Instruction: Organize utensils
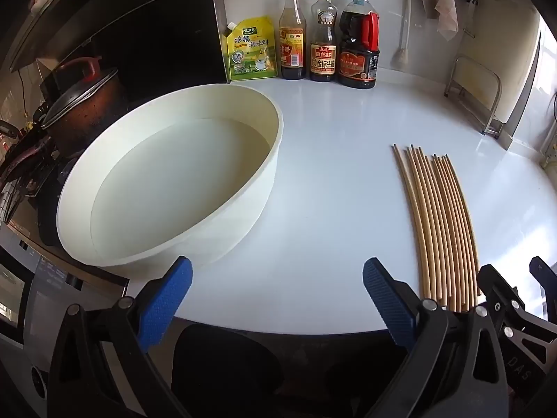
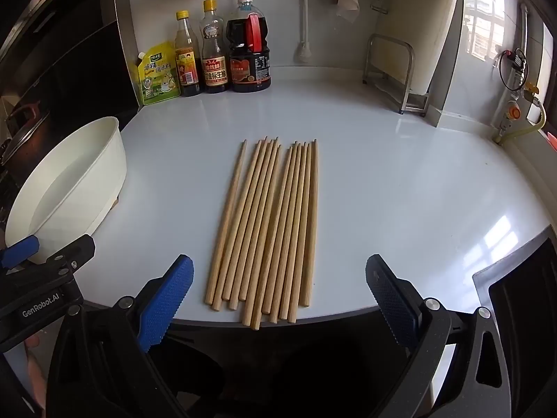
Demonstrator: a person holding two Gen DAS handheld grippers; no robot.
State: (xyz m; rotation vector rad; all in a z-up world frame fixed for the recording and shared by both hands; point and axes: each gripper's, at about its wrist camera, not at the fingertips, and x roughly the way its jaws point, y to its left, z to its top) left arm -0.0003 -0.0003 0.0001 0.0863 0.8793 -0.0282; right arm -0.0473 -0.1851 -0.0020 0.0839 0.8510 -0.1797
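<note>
chopsticks at worktop front edge, long axis front-back | R gripper nearer, wide, empty | L gripper wide, empty

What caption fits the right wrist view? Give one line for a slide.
Open right gripper poised over a row of wooden chopsticks on the white counter, white basin at left.
</note>
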